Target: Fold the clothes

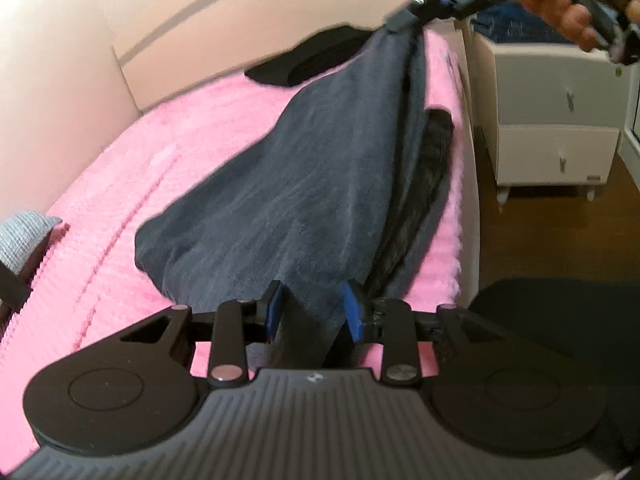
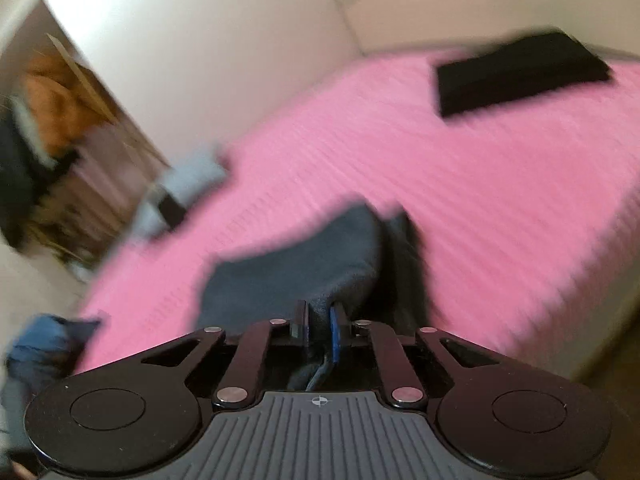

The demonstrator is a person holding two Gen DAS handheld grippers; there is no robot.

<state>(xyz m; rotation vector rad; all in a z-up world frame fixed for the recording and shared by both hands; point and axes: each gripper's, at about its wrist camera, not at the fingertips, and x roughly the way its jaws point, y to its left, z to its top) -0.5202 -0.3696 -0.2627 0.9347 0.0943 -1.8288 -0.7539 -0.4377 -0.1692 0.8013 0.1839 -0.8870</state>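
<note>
A: Charcoal fleece, one garment [image 1: 304, 184], item of the task. It lies partly on the pink bed cover [image 1: 120, 200] and is partly lifted, stretched between two holds.

B: Holds?

A: Left gripper [image 1: 312, 312]: fingers set wide, with a near corner of the cloth running between the blue pads; whether they pinch it I cannot tell. Right gripper [image 2: 319, 318]: fingers closed on a bunched corner of the same cloth, raised above the bed; the left view shows it up at the far end, held by a person's hand [image 1: 568, 12].

B: Step in hand?

A: Judged: carrying one edge up and across, either spreading the garment flat or bringing a fold over. The blur in the right view fits a swing under way.

B: Next move calls for?

A: Even tension between both corners, so the hanging side does not drag crooked.

B: Count.

A: Grippers, two. Dark grey garments, one. Black folded pieces [image 2: 520, 72] near the headboard, one. Pale grey knit items [image 1: 24, 236] at the bed's edge, one. Bedside cabinets [image 1: 552, 120], one, with two drawers. Blue cloth on it, one heap, too blurred to name.
</note>
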